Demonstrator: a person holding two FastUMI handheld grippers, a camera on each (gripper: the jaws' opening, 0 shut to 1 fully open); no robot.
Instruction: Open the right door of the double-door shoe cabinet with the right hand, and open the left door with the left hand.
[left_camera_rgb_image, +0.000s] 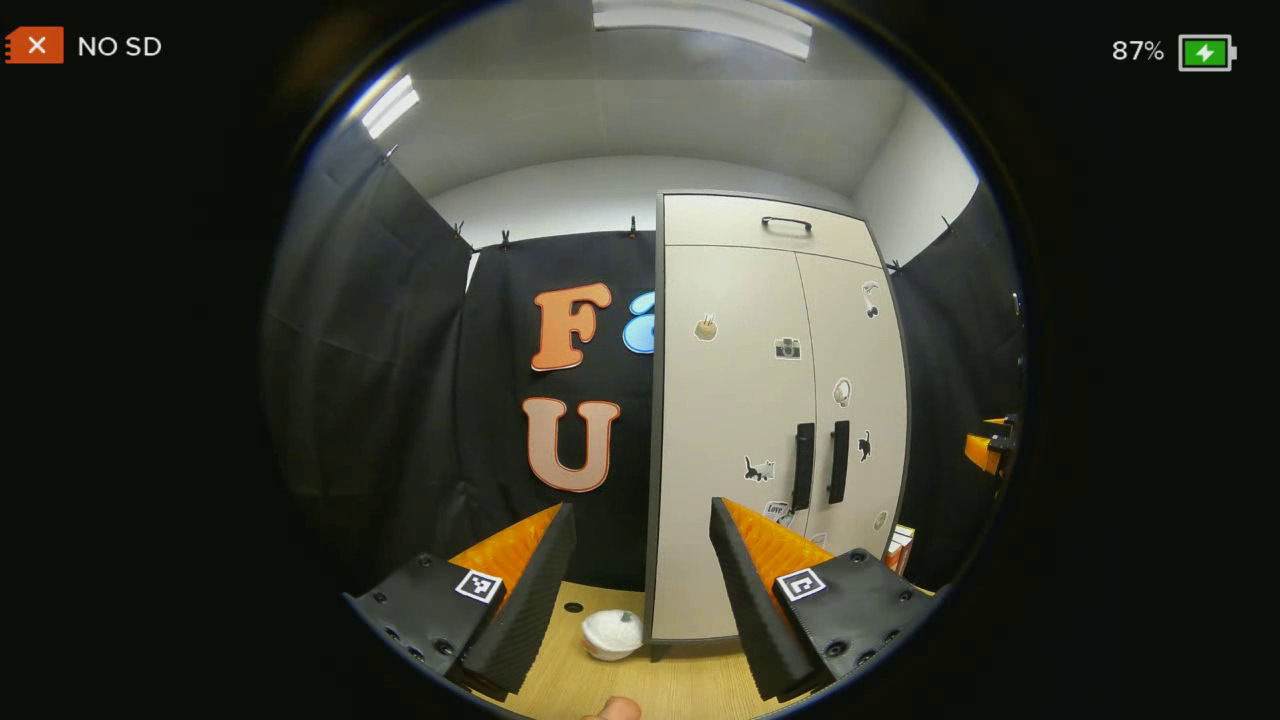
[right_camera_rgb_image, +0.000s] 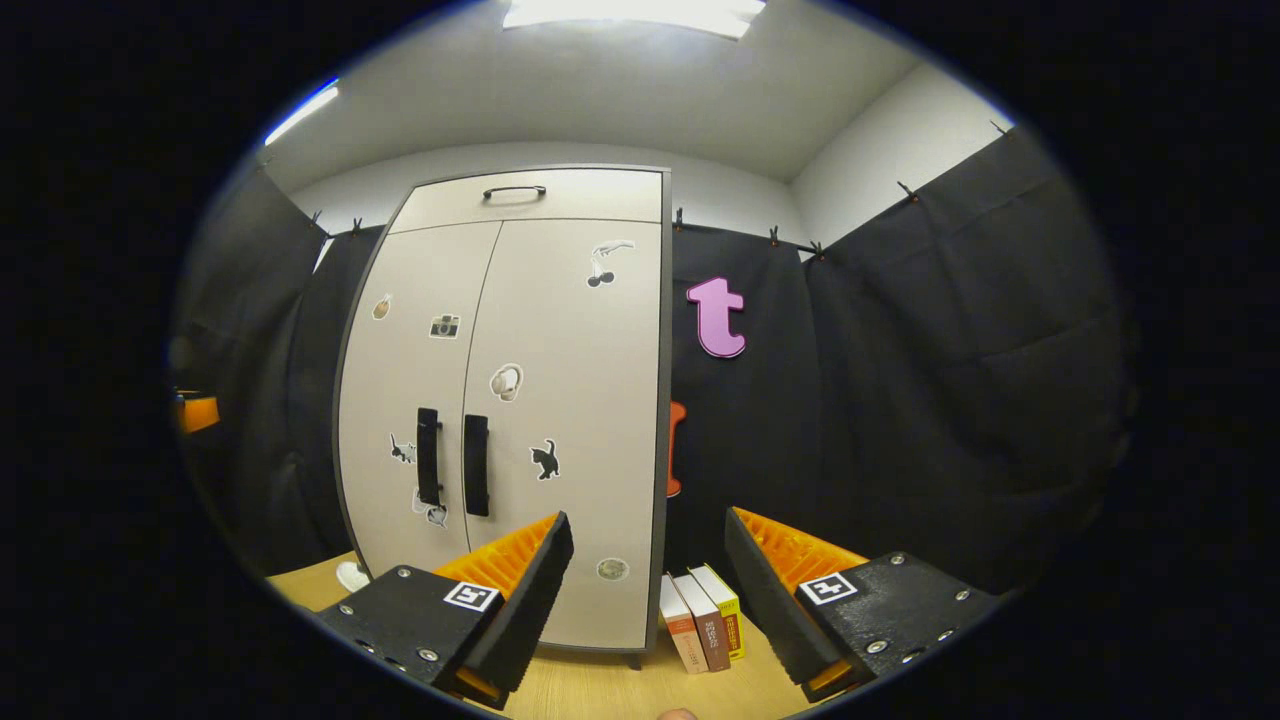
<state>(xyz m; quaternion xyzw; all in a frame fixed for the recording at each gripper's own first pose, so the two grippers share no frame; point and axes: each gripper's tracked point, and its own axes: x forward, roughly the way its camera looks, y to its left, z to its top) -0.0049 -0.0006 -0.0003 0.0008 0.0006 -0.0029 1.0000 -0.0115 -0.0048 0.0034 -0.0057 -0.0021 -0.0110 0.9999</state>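
1. Fingers of the left gripper (left_camera_rgb_image: 642, 590) stand wide apart at the bottom of the left gripper view. They hold nothing and touch nothing.
2. Fingers of the right gripper (right_camera_rgb_image: 648, 600) are spread wide too, at the bottom of the right gripper view. They are empty as well.
3. Past the left fingers, the shoe cabinet (left_camera_rgb_image: 740, 300) stands to the right of the middle of the frame. Both doors look shut.
4. The left door handle (left_camera_rgb_image: 803, 466) is a tall dark bar that stands straight up. It sits up and to the right of the left fingers, well apart from them.
5. In the right gripper view the right door handle (right_camera_rgb_image: 476, 465) is also a tall dark bar. It sits up and to the left of the right fingers, well apart.
6. The two handles stand close side by side by the middle gap, so each gripper likely has to swing inward to reach its own bar.
7. A white bowl (left_camera_rgb_image: 612, 634) sits on the wooden floor (left_camera_rgb_image: 690, 680) by the cabinet's left foot.
8. Three books (right_camera_rgb_image: 702, 620) stand by its right foot.
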